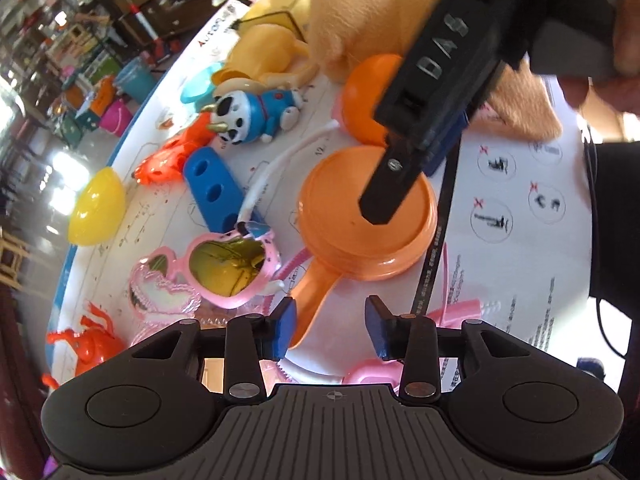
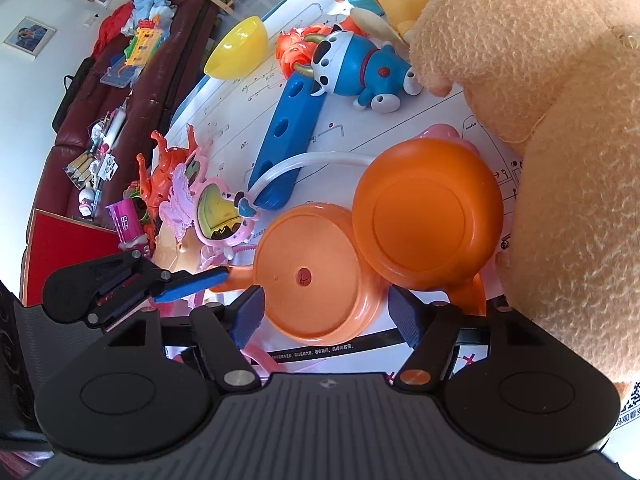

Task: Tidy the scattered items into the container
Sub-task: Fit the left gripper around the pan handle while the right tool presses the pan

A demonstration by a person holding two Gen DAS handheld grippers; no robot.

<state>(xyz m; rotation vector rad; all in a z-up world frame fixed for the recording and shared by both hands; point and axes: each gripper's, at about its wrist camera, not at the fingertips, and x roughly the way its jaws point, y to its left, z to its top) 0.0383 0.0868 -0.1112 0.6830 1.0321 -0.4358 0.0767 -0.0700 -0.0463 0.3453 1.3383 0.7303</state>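
Note:
Two orange toy pans lie upside down among scattered toys on a white printed mat. My left gripper is open, its blue pads either side of the near pan's handle. My right gripper is open around the rim of the near orange pan; the second pan lies behind it. The right gripper also shows in the left wrist view, over the pan. The left gripper shows in the right wrist view at the handle. No container is visible.
Pink heart sunglasses, a blue perforated bar, a blue-and-white toy dog, orange figures, a yellow half-shell and a large tan plush crowd the mat. A sofa stands beyond the edge.

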